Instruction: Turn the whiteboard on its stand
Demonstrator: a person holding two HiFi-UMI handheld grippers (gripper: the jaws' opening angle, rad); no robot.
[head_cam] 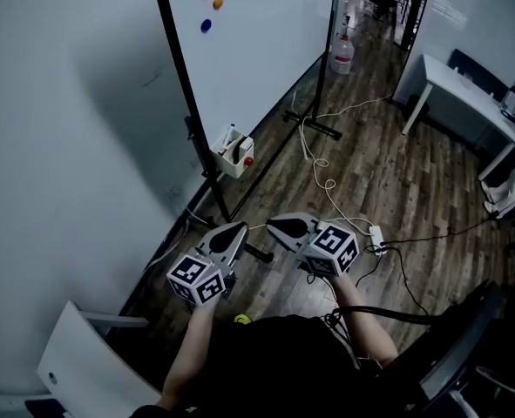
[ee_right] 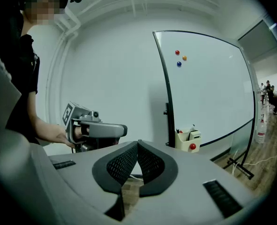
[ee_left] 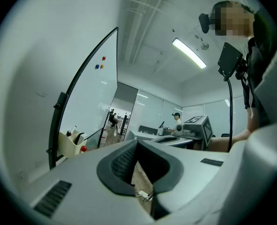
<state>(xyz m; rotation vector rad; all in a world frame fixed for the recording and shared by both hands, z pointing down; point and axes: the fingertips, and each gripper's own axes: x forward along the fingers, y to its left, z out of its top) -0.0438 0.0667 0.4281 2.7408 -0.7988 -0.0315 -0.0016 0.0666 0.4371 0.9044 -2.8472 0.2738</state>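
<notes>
The whiteboard stands tilted in its black stand against the grey wall, with red, orange and blue magnets near its top. A cream marker box hangs on the near post. My left gripper and right gripper hover side by side in front of that post, short of it. Neither touches the board. In the left gripper view the left gripper is shut and empty, with the whiteboard at the left. The right gripper is shut and empty too, with the whiteboard at the right.
A white cable runs across the wood floor to a power strip. The stand's far foot and a water jug sit behind. A white desk stands at the right, a black chair near right, a white chair near left.
</notes>
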